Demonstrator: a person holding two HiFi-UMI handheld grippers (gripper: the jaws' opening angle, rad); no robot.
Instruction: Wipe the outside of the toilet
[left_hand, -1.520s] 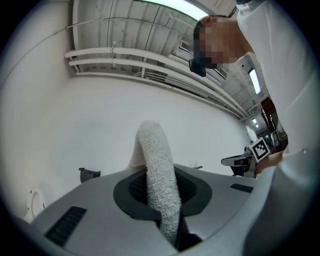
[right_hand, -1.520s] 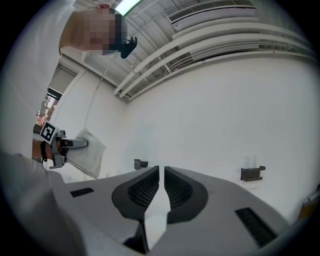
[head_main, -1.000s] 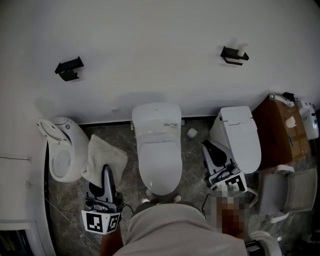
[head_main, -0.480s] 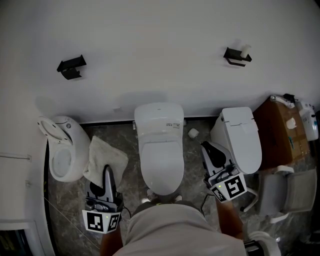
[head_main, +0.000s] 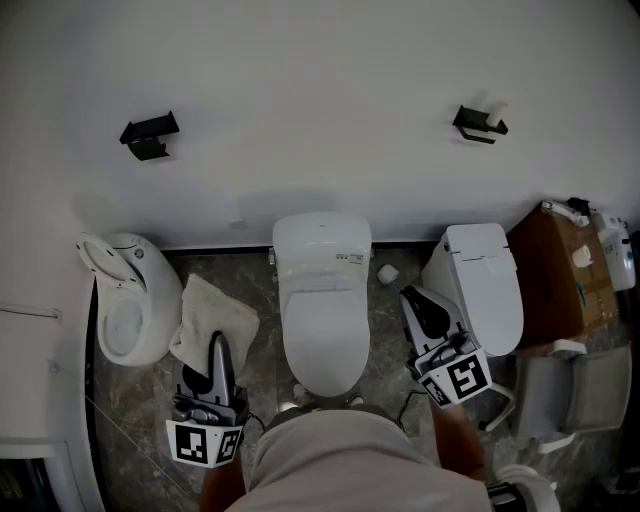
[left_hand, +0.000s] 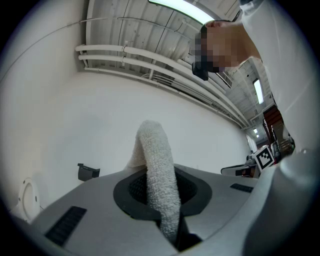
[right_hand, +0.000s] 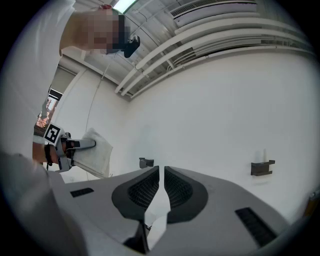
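Since a second ago the scene has slid slightly to the right in the head view, and your right gripper (head_main: 414, 300) has edged a touch nearer the middle toilet (head_main: 322, 300), which stands lid down against the white wall (head_main: 320, 70). Your left gripper (head_main: 215, 350) hangs to that toilet's left, its jaws clenched on a pale terry cloth (head_main: 213, 318) that droops over the dark marbled floor (head_main: 262, 300) (the cloth is not touching the porcelain). The right gripper's jaws are pressed almost together with nothing between them, pointing past the toilet's right flank. Two more toilets flank the middle one: an open-bowled one (head_main: 125, 295) at your far left and a closed one (head_main: 485, 280) at your right. Beside the latter sits a brown cardboard box (head_main: 565, 265). A small paper roll (head_main: 388, 272) lies on the floor. Two dark holders (head_main: 150, 135) (head_main: 480, 122) are fixed to the wall above.
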